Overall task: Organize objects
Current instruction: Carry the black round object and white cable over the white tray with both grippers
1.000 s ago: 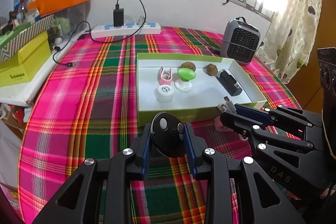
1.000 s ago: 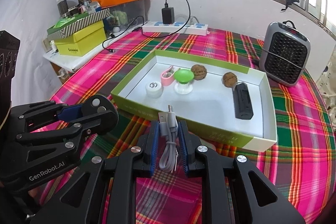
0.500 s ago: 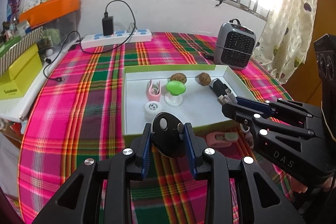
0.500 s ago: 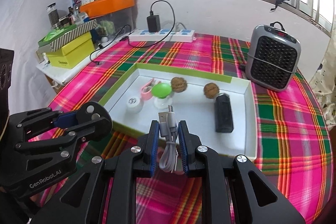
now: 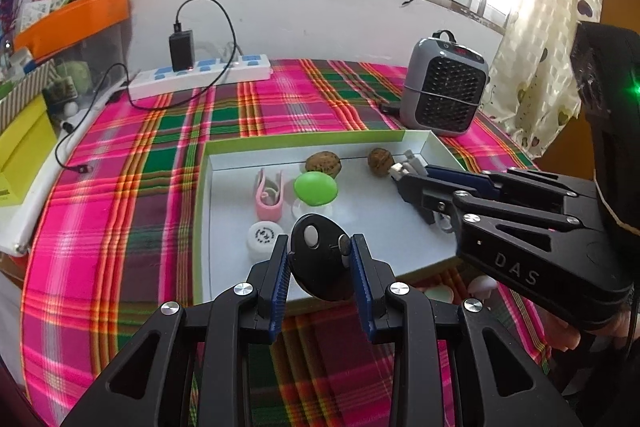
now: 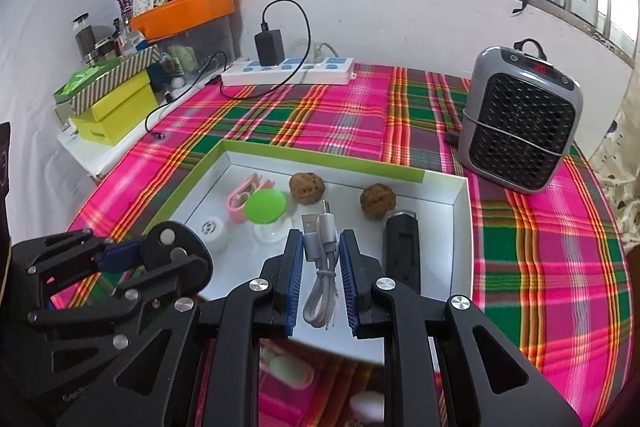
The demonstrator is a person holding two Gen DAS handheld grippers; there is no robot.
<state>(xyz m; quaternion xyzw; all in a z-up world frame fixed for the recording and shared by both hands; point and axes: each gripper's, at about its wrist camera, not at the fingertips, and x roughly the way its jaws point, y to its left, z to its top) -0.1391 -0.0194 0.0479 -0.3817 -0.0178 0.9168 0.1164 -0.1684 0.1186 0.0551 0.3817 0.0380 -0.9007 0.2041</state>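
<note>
My left gripper [image 5: 319, 263] is shut on a black oval remote [image 5: 320, 259] and holds it above the near edge of the white tray with green rim [image 5: 304, 139]. My right gripper [image 6: 319, 267] is shut on a coiled grey USB cable [image 6: 322, 267] and holds it above the tray [image 6: 320, 155]. The tray holds a pink clip [image 6: 240, 201], a green-topped stand [image 6: 266, 207], a white cap [image 6: 211, 229], two walnuts [image 6: 306, 187] and a black box [image 6: 401, 251]. The right gripper also shows in the left wrist view [image 5: 404, 173], the left gripper in the right wrist view [image 6: 168, 251].
A grey heater [image 6: 520, 127] stands behind the tray at the right. A white power strip [image 6: 288, 71] with a black charger lies at the back. Yellow and striped boxes [image 6: 116, 107] stack at the left. Small pale items [image 6: 288, 367] lie on the plaid cloth in front of the tray.
Both grippers have moved forward, from in front of the tray to over it, each still holding its object.
</note>
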